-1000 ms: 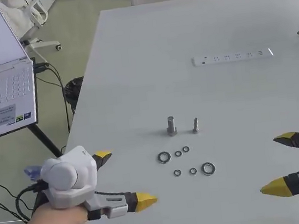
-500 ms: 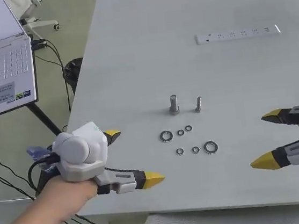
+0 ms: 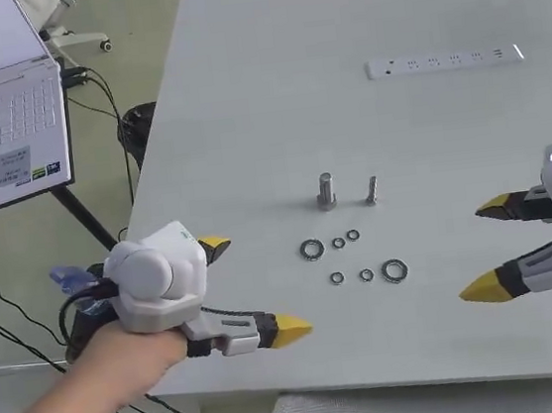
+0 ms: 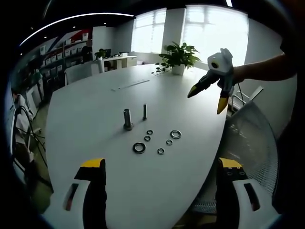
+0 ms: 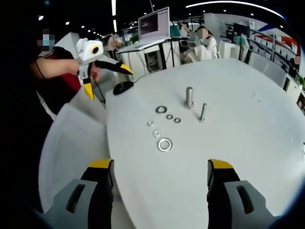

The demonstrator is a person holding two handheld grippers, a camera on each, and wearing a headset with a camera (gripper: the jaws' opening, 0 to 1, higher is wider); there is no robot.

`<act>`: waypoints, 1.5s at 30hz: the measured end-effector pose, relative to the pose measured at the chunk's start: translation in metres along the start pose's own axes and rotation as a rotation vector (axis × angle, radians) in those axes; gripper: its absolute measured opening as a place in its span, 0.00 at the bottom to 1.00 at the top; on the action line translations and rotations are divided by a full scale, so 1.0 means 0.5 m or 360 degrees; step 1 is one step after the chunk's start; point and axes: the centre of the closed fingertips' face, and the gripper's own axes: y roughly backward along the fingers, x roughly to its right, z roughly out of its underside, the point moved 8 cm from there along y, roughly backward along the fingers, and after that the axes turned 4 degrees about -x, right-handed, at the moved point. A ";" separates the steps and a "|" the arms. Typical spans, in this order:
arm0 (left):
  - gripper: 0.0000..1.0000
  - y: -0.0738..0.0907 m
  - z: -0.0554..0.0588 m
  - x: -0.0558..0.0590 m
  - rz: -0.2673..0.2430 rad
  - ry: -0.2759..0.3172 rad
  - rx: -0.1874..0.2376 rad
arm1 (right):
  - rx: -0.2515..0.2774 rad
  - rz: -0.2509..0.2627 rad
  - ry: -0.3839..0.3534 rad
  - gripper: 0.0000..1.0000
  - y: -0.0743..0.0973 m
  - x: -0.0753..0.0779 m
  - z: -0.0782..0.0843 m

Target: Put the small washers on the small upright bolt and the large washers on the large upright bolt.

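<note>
Head view: right gripper [image 3: 482,249] moved nearer washers [image 3: 394,271]; its & left gripper [image 3: 255,286] fingers wide open, empty.

The right gripper [image 3: 473,252] is cut off by the head view's right edge, with most of its body out of frame. On the left gripper [image 3: 265,285], one of the fingers [image 3: 212,244] sits largely hidden behind the white body. A laptop [image 3: 2,118] is cropped at the left edge.

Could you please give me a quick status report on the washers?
Left gripper open, right gripper open, both empty. Six washers flat on table, none on large bolt or small bolt. Nothing in the way.
</note>
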 end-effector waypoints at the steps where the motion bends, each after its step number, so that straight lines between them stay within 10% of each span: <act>1: 0.97 -0.001 0.000 0.001 0.0001 -0.0007 -0.0001 | -0.0012 -0.0002 0.0011 0.81 -0.002 0.000 -0.002; 45: 0.95 -0.026 0.007 -0.001 0.0036 -0.0098 -0.0082 | -0.0407 -0.0047 0.0253 0.71 -0.104 0.033 -0.079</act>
